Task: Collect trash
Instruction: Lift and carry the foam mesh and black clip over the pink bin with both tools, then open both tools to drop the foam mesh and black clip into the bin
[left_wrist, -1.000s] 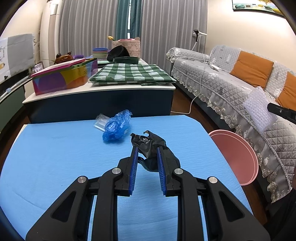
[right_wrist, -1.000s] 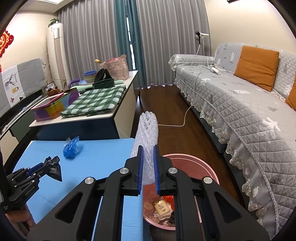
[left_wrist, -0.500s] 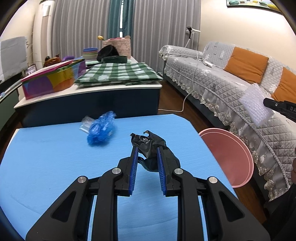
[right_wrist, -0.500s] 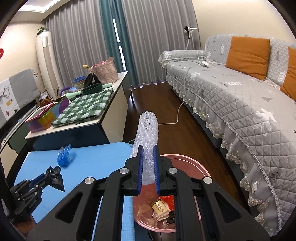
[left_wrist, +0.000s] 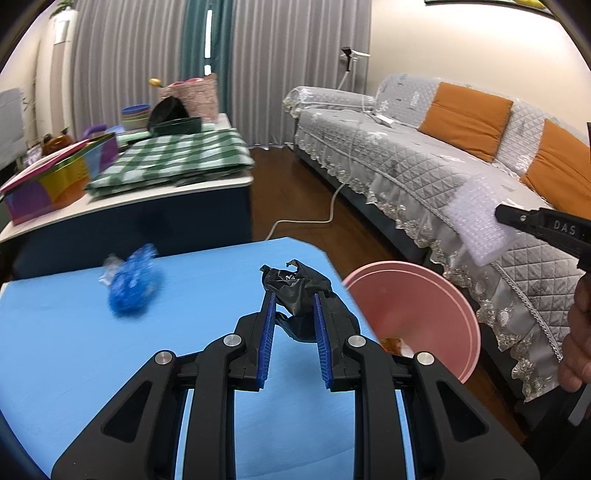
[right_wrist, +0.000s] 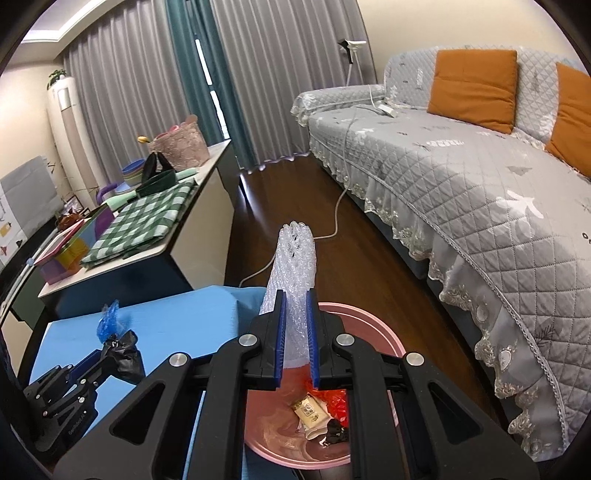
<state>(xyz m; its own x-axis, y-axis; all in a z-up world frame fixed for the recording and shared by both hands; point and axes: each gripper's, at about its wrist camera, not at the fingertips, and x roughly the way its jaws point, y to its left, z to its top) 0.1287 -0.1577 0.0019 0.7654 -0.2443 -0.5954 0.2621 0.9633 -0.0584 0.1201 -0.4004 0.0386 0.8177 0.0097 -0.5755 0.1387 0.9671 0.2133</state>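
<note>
— Blue-topped table fills the foreground of your left wrist view, and the pink bin stands on the floor just beside its right edge. How many pieces of trash do you count around that bin?

— Going left to right: one crumpled blue plastic wrapper lies on the table, well left of the bin. Next, one black plastic bag is pinched between your left gripper, whose jaws are closed down narrow on it, above the table edge just left of the bin. Then one sheet of bubble wrap stands upright in your right gripper, jaws squeezed narrow around its lower end, directly over the bin.

— And inside the bin?

— From your right wrist view, several scraps lie at the bottom: one tan packet, some red wrapper and a small black piece. An exact count is hard to tell.

— What sits beyond the bin?

— One grey quilted sofa to its right, carrying two orange cushions. One white cable runs along the wooden floor behind the bin.
</note>
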